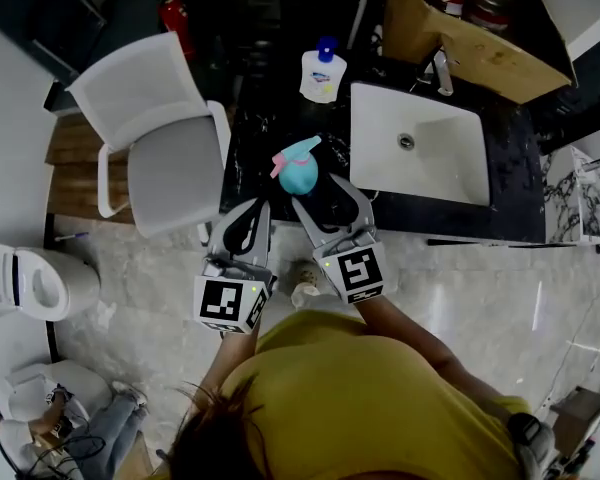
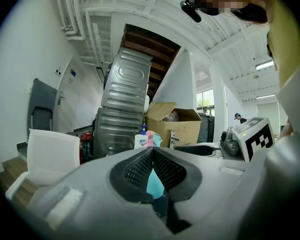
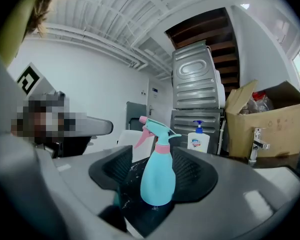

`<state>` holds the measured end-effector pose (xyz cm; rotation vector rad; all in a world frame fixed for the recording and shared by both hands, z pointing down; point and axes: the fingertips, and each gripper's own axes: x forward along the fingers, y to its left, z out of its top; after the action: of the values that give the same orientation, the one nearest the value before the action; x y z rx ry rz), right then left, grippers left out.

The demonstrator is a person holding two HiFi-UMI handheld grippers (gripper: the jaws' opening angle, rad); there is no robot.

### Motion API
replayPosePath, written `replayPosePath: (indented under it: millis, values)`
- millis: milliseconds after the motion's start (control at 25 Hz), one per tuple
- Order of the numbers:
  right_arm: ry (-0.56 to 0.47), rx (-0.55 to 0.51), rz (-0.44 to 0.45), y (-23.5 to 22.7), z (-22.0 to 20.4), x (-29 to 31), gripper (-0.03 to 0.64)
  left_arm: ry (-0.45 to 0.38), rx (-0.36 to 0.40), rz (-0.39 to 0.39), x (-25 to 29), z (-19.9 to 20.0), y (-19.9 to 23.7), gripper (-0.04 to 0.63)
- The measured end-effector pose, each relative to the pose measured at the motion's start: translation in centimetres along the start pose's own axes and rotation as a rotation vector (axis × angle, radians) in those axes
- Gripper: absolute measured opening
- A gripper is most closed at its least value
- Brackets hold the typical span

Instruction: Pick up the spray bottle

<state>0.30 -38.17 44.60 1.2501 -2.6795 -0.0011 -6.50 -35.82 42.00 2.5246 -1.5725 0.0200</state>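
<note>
A teal spray bottle (image 1: 300, 171) with a pink trigger and collar stands upright on the dark counter (image 1: 255, 133). In the right gripper view the spray bottle (image 3: 157, 176) stands between the two dark pads, with a gap showing on each side. My right gripper (image 1: 323, 191) (image 3: 157, 159) is open around it. My left gripper (image 1: 262, 206) (image 2: 151, 151) hovers just left of the bottle, its pads meeting at the tips and holding nothing. A sliver of the teal bottle (image 2: 154, 181) shows through the slot below those tips.
A white pump soap bottle (image 1: 322, 73) stands further back on the counter. A white sink (image 1: 415, 153) with a tap (image 1: 442, 73) lies to the right, with a cardboard box (image 1: 460, 28) behind it. A white chair (image 1: 160, 138) stands left of the counter.
</note>
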Motion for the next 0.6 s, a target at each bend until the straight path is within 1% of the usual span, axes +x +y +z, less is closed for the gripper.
replayPosePath:
  millis: [160, 320, 600]
  values:
    - [0.025, 0.012, 0.012, -0.3, -1.2, 1.0, 0.26, 0.018, -0.022, 0.004, 1.1, -1.0, 0.7, 0.005]
    - [0.068, 0.029, 0.025, -0.2, -2.5, 2.0, 0.288, 0.046, -0.067, -0.009, 1.9, -2.0, 1.9, 0.005]
    - [0.132, 0.01, 0.002, -0.5, -3.6, 3.2, 0.319, 0.12, -0.047, -0.064, 3.0, -2.6, 3.8, 0.005]
